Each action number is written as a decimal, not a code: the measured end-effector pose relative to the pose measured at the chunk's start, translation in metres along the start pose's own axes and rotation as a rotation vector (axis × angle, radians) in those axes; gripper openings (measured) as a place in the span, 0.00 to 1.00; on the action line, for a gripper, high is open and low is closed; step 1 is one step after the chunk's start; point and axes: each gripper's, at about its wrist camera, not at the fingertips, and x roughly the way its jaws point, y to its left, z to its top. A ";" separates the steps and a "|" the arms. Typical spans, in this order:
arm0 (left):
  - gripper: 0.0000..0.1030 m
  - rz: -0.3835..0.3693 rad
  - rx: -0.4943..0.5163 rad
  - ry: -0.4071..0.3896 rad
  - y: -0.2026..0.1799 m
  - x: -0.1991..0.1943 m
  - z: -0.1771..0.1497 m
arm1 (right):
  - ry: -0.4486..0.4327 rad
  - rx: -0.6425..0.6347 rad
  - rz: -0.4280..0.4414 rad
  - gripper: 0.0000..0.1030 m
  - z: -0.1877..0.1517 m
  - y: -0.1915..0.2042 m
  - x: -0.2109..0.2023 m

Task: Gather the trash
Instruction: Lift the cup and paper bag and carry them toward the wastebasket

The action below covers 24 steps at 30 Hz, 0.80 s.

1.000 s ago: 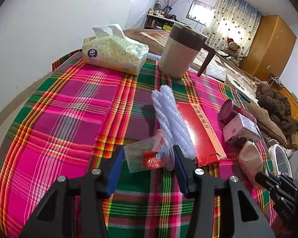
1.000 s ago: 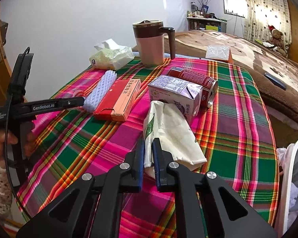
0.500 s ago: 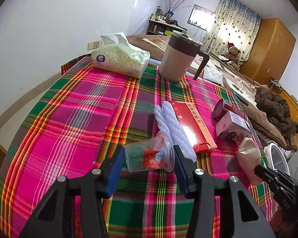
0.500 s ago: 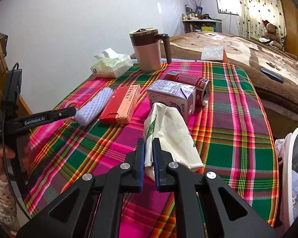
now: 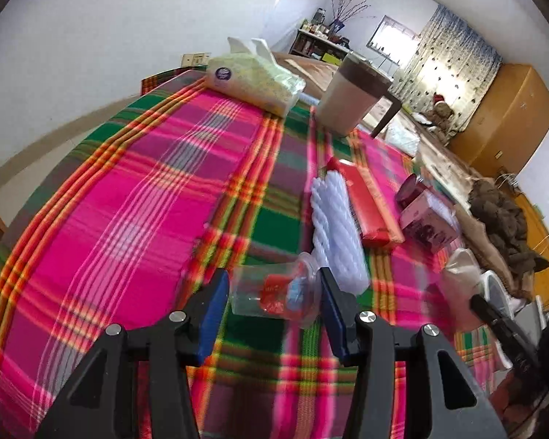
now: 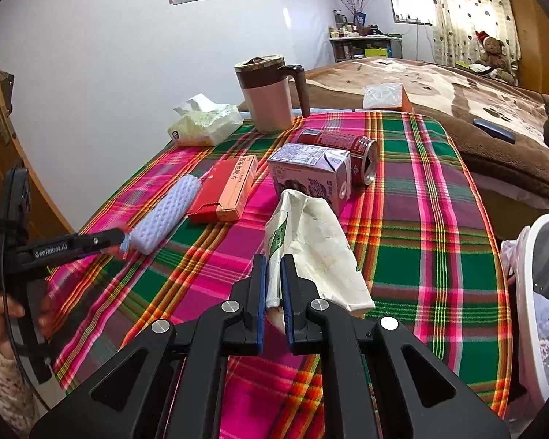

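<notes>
Left gripper (image 5: 271,303): jaws part-way apart, pads clamped on both ends of a clear plastic cup (image 5: 271,294) with red and blue scraps inside; the cup is held on its side above the cloth.
Right gripper (image 6: 273,285): jaws nearly together, pinching the near edge of a crumpled white paper bag (image 6: 313,245); the bag's far end reaches toward the carton.
Cloth (image 6: 421,219): pink, green and orange plaid, covering the table.
Bin (image 6: 538,292): white rim at the table's right edge, white waste inside.
Foam sleeve (image 6: 164,216): pale netting, lying flat just beyond the cup, beside the red box.
Red box (image 6: 225,190): flat, between the sleeve and the carton.
Carton (image 6: 309,175): purple and white drink carton, on its side, touching the can behind it.
Can (image 6: 342,152): red, lying down, open end toward the right.
Mug (image 6: 269,93): brown-lidded, upright near the far edge.
Tissue pack (image 6: 203,124): far left corner, a tissue sticking up.
Beyond: bed with brown blanket.
</notes>
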 end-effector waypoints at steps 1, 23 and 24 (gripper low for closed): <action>0.49 0.009 -0.004 0.002 0.001 0.001 -0.001 | 0.000 0.002 0.000 0.08 0.000 0.000 0.000; 0.42 -0.040 0.122 -0.067 -0.050 -0.031 -0.003 | -0.090 0.029 -0.049 0.08 0.003 -0.019 -0.037; 0.42 -0.051 0.133 -0.074 -0.057 -0.035 -0.003 | -0.098 0.029 -0.054 0.08 0.003 -0.020 -0.040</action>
